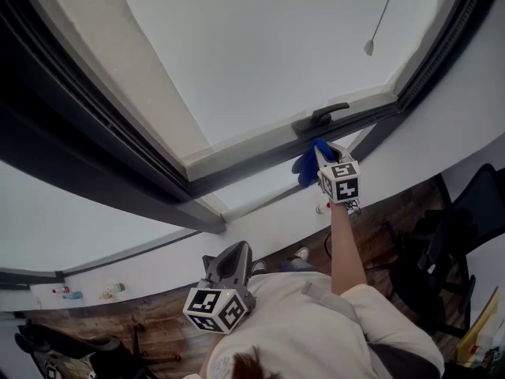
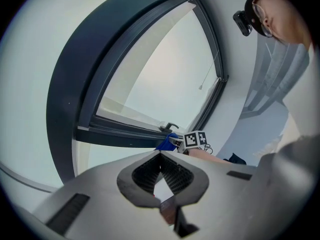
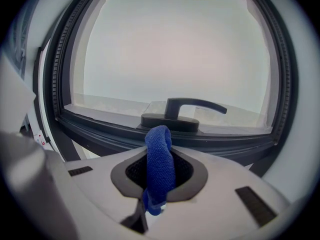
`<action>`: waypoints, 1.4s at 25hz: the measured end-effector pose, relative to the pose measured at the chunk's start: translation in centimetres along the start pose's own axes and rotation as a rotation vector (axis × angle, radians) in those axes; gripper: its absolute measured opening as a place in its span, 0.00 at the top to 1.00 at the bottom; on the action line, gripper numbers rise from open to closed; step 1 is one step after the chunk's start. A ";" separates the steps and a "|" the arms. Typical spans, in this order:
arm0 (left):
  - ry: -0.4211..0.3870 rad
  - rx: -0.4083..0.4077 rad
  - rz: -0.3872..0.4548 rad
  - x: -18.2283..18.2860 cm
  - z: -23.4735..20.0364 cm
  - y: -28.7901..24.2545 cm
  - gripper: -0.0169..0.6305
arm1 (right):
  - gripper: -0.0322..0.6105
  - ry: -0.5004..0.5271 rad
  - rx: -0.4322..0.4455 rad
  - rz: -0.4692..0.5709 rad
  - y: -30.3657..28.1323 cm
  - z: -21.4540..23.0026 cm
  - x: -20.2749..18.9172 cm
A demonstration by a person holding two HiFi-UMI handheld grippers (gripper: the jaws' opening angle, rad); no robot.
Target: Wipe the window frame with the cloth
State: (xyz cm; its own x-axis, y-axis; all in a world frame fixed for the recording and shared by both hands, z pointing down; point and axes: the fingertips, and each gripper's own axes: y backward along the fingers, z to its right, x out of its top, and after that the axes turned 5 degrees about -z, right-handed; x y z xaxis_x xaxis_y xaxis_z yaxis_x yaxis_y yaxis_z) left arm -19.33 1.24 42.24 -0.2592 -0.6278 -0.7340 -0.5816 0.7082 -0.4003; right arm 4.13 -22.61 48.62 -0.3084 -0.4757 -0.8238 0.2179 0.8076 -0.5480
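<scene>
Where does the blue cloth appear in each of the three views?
Head view: the cloth is right of centre, in the right gripper, just below the window handle.
Left gripper view: the cloth is small, low centre, under the window handle.
Right gripper view: the cloth is bottom centre, clamped between the jaws, below the window handle.
Shared landmark: the dark window handle.

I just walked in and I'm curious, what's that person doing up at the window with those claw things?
A person is wiping the window frame. The right claw is shut on a blue cloth and holds it up at the dark frame, just by the window handle. The left claw is shut and empty, held low near the person's chest.
</scene>
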 end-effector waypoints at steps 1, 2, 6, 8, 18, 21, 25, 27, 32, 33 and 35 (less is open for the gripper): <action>0.011 0.005 -0.010 -0.4 -0.2 0.2 0.97 | 0.87 -0.002 -0.004 0.013 0.3 0.0 0.0; 0.023 0.009 -0.023 -0.9 -0.3 0.4 0.97 | 0.87 -0.006 -0.002 0.039 1.0 -0.3 0.0; 0.037 0.010 -0.083 -1.8 -0.6 1.5 0.96 | 0.87 -0.037 0.058 0.187 6.4 -2.9 0.7; 0.019 -0.010 -0.095 -1.3 -0.6 1.5 0.97 | 0.87 -0.071 0.089 0.238 8.9 -3.8 1.4; -0.126 -0.086 -0.039 2.6 -0.5 0.9 0.96 | 0.87 -0.199 0.158 0.361 17.3 -8.9 1.6; -0.148 -0.078 -0.047 2.5 -1.0 1.0 0.97 | 0.87 -0.230 0.157 0.374 18.7 -9.7 1.1; -0.158 -0.050 -0.063 1.7 -0.4 0.9 0.97 | 0.87 -0.279 0.185 0.350 20.1 -9.6 -0.5; -0.166 -0.036 -0.059 1.5 0.4 0.6 0.97 | 0.88 -0.289 0.197 0.345 20.6 -8.9 -1.1; -0.201 0.035 -0.022 1.2 3.1 -1.8 0.97 | 0.87 -0.256 0.216 0.364 22.0 -4.7 -1.6; -0.210 0.065 -0.012 0.9 3.9 -2.4 0.97 | 0.87 -0.241 0.222 0.368 22.5 -3.6 -1.7; -0.229 0.123 -0.002 0.2 5.9 -3.5 0.97 | 0.87 -0.223 0.239 0.373 23.6 -1.5 -2.3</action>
State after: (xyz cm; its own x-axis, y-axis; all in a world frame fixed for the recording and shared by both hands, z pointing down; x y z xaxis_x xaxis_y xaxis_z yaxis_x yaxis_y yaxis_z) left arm -12.77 0.53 40.21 -0.0686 -0.5492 -0.8328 -0.4804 0.7498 -0.4549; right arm 8.63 -1.96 37.83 0.0316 -0.2534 -0.9668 0.4901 0.8470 -0.2060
